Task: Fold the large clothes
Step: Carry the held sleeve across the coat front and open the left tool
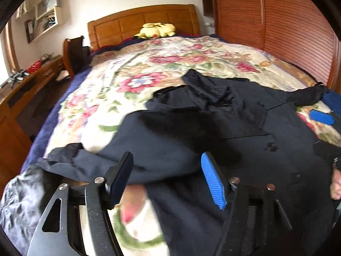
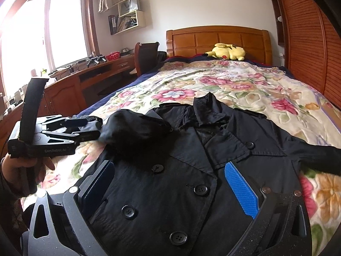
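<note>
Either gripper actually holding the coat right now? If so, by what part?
No hold. The left gripper is open above the black coat's folded-in sleeve; the right gripper stands open over the buttoned front, pads not pressing.

Before me the bed point(image 2: 277, 98) wears a flowered quilt point(image 2: 245, 85). My black coat point(image 2: 170, 181) lies spread at the frame's lower centre, a yellow plush toy point(image 2: 226, 52) by the wooden headboard point(image 2: 217, 36), upper right.

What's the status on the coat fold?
Left gripper open, sleeve dropped onto chest. Right gripper open over black coat. Nothing blocking.
</note>
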A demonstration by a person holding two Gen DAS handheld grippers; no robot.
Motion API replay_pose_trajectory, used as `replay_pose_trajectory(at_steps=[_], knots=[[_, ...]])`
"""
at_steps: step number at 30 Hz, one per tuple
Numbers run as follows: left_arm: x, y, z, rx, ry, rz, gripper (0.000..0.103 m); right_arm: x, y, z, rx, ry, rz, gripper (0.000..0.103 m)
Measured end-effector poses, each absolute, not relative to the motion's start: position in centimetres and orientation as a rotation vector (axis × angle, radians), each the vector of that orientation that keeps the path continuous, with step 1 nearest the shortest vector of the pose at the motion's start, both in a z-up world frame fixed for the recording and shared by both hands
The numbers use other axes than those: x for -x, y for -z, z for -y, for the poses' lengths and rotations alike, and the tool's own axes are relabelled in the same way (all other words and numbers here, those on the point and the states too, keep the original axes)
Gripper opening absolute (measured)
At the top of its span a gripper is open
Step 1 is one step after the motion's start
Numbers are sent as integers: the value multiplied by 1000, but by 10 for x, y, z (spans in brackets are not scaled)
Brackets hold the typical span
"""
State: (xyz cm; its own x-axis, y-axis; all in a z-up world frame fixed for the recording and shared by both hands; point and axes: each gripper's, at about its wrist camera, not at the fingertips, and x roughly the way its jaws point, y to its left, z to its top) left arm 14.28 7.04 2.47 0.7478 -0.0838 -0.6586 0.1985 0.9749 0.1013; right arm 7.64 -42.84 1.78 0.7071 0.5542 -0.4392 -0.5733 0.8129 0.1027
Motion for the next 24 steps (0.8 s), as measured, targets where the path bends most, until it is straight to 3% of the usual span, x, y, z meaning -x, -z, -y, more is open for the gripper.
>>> replay_pose_trajectory(at_steps=[14, 22, 23, 24], knots=[[-181, 46, -135, -218, -23, -860, 69, -81, -12, 422, 79, -644, -493, 103], [-199, 45, -149, -253, -70, -802, 68, -83, -10, 422, 90, -641, -501, 103], [-199, 45, -149, -264, -69, -801, 63, -82, -11, 422, 91, -641, -502, 103], [-200, 45, -148, -274, -67, -800, 49, -82, -10, 423, 91, -642, -503, 103]])
